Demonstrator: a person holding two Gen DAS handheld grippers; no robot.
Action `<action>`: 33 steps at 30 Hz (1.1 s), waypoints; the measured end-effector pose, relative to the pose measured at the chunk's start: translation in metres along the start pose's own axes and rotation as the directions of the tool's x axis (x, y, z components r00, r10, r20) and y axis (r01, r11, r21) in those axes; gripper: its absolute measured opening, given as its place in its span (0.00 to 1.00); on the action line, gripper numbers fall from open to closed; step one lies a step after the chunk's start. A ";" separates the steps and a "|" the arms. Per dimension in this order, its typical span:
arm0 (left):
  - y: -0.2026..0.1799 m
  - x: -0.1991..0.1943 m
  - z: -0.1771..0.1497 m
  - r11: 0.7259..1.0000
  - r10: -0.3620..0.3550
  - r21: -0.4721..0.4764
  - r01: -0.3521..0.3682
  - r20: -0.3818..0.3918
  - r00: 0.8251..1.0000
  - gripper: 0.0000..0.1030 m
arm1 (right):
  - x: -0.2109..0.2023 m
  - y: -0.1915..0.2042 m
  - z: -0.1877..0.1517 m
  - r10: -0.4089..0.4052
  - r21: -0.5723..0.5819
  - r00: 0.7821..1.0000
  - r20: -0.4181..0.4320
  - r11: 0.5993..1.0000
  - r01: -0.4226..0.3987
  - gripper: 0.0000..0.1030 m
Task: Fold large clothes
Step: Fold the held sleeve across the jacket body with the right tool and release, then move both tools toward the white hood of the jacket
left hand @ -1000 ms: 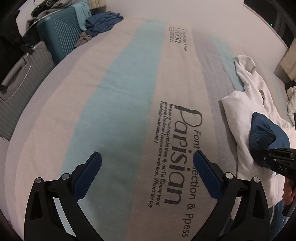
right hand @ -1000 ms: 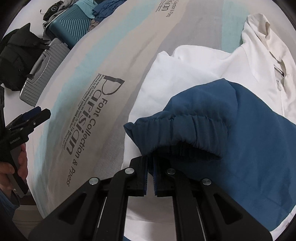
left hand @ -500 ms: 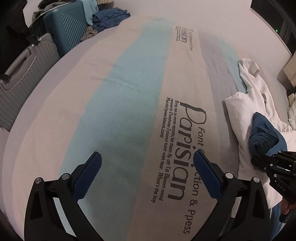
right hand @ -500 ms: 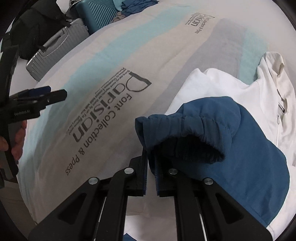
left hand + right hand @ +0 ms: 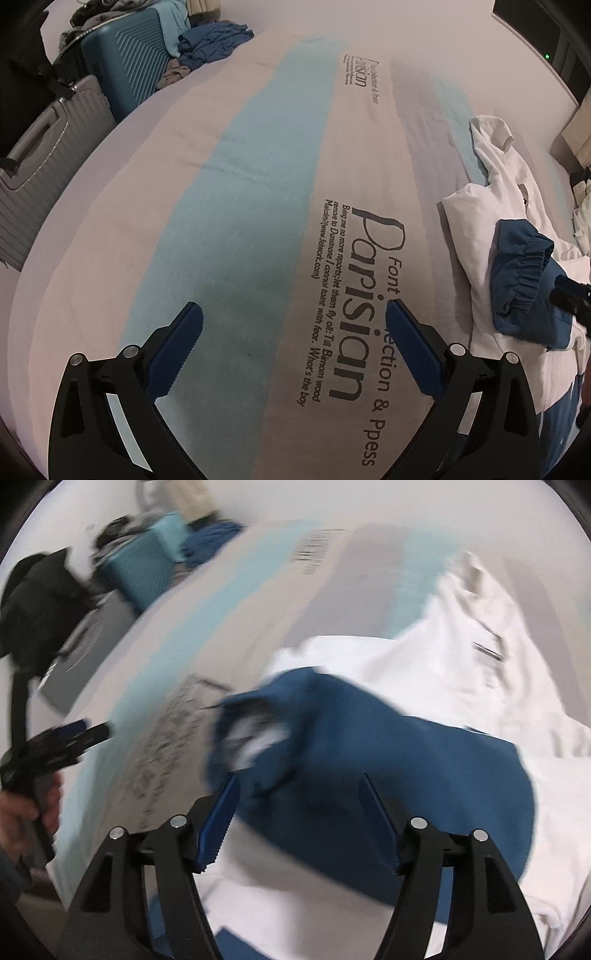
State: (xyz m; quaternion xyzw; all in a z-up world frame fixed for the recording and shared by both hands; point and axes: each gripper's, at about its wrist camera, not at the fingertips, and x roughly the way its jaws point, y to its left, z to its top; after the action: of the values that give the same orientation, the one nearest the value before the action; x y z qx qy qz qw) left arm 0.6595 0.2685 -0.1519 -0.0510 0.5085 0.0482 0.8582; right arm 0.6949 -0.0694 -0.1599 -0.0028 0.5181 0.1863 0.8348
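A white and blue jacket (image 5: pixel 461 672) lies on the striped bedspread (image 5: pixel 258 166). Its blue sleeve (image 5: pixel 332 746) with an elastic cuff (image 5: pixel 532 273) rests folded over the white body. My right gripper (image 5: pixel 299 786) hovers just above the sleeve, its jaws opening, and the pads press on nothing. The right wrist view is blurred by motion. My left gripper (image 5: pixel 291 314) stands open over the bare bedspread, left of the jacket (image 5: pixel 480 229), with nothing between its fingers. It also shows at the left of the right wrist view as the left gripper (image 5: pixel 74 738), held by a hand.
The bedspread carries printed "Parisian" lettering (image 5: pixel 369 295). Beyond the bed's far left edge stand a grey suitcase (image 5: pixel 40 155) and a teal suitcase (image 5: pixel 133 66) with crumpled blue clothes (image 5: pixel 210 40) beside it. More pale fabric lies at the right edge (image 5: pixel 581 218).
My right gripper has let go of the blue sleeve cuff, spread its jaws and lifted away. The sleeve now lies on the white jacket. The left gripper has stayed put.
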 end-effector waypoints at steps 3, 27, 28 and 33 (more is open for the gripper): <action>-0.001 0.002 0.001 1.000 -0.001 -0.004 0.001 -0.002 1.000 0.94 | 0.009 -0.014 0.007 -0.017 0.046 1.000 -0.010 0.999 0.017 0.62; -0.143 -0.022 0.008 0.983 -0.145 0.104 0.150 -0.050 0.988 0.94 | -0.068 -0.082 0.001 -0.107 0.056 0.989 0.102 0.993 0.102 0.93; -0.155 -0.023 0.009 0.981 -0.149 0.116 0.154 -0.048 0.988 0.94 | -0.073 -0.095 0.001 -0.100 0.060 0.990 0.100 0.994 0.095 0.93; -0.234 -0.025 0.023 0.963 -0.175 0.198 0.181 -0.044 0.984 0.94 | -0.099 -0.162 -0.004 -0.100 0.072 0.988 0.116 0.993 0.092 0.93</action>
State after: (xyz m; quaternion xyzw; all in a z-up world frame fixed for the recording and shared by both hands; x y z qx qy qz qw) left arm 0.6994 0.0390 -0.1099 -0.0098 0.5154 -0.0815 0.8530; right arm 0.7032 -0.2512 -0.1063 0.0114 0.4723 0.1285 0.8719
